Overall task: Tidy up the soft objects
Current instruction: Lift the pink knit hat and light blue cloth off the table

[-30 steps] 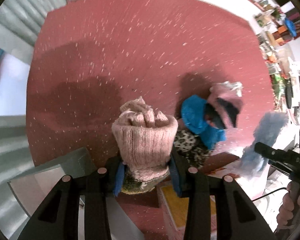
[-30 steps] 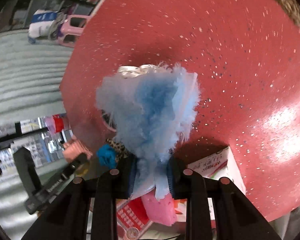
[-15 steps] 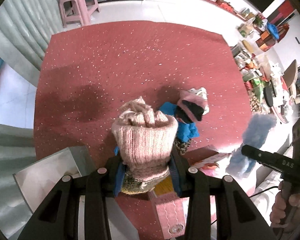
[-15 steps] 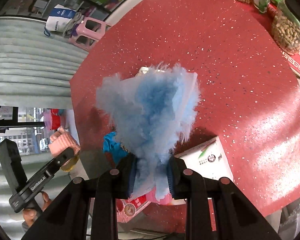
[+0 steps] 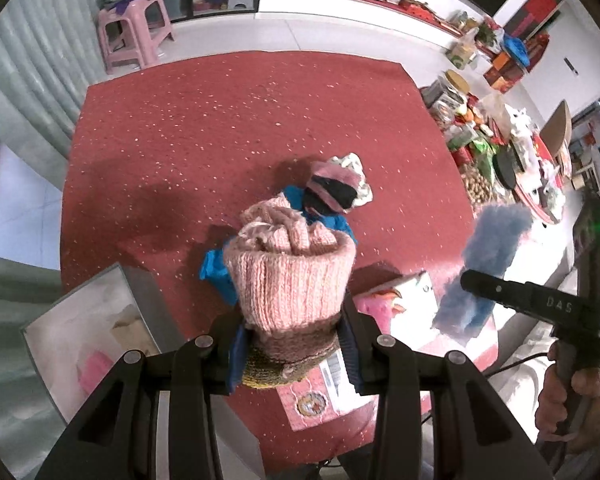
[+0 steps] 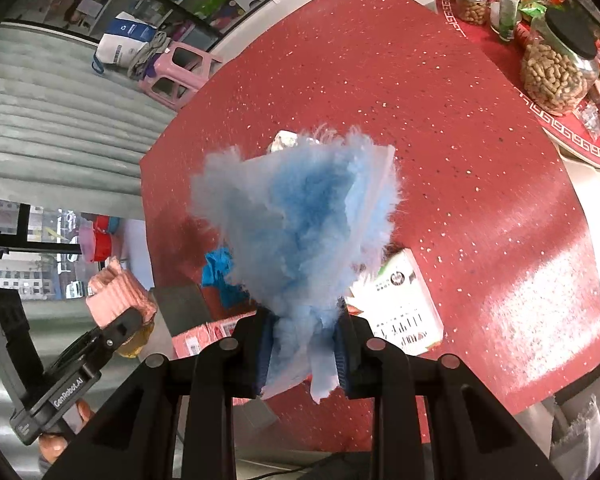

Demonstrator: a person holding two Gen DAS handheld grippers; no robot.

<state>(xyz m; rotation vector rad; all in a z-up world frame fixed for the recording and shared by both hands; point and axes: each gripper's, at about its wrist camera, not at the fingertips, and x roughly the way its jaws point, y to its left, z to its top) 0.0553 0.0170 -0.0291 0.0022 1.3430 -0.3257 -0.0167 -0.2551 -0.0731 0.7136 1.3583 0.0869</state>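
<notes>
My left gripper (image 5: 294, 338) is shut on a pink knitted item (image 5: 290, 276) and holds it high above the red table (image 5: 204, 128). My right gripper (image 6: 302, 354) is shut on a fluffy blue cloth (image 6: 300, 216), also held above the table; the cloth shows at the right of the left wrist view (image 5: 488, 252). On the table below lies a small pile: a blue cloth (image 5: 216, 272), and a pink and black item (image 5: 332, 188) over a white patterned one (image 5: 356, 168).
A white and pink carton (image 5: 400, 304) lies open near the table's front edge, with a grey box (image 5: 88, 324) at the front left. Jars of nuts (image 6: 552, 68) and snacks crowd a side table on the right. A pink stool (image 5: 132, 32) stands beyond the far edge.
Both grippers have risen well above the table with their items still held. The pile and boxes look smaller and more of the room shows.
</notes>
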